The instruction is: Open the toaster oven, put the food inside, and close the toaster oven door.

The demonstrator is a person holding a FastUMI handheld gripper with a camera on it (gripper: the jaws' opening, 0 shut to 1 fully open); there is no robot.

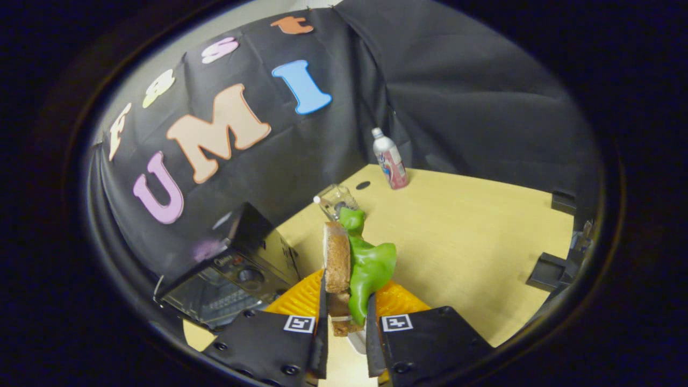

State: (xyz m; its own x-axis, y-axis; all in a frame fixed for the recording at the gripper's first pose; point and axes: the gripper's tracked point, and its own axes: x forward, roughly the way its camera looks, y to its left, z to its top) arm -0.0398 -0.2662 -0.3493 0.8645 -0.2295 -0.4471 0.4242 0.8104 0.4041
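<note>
My gripper point(346, 317) is shut on a toy sandwich point(352, 269), a brown bread slice with a green lettuce leaf, held upright on edge between the two fingers and sticking out past their tips. The sandwich hangs above an orange ridged plate point(301, 298) that lies on the wooden table point(473, 236). The black toaster oven point(236, 269) stands to the left of the fingers against the booth wall. Its glass door point(207, 301) hangs open toward the plate, and the control knobs point(250, 275) sit on its right side.
A clear glass jar point(336, 200) lies beyond the sandwich near the wall. A pink-and-white bottle point(391, 160) stands upright farther back in the corner. Black brackets point(551, 271) sit on the table's right edge.
</note>
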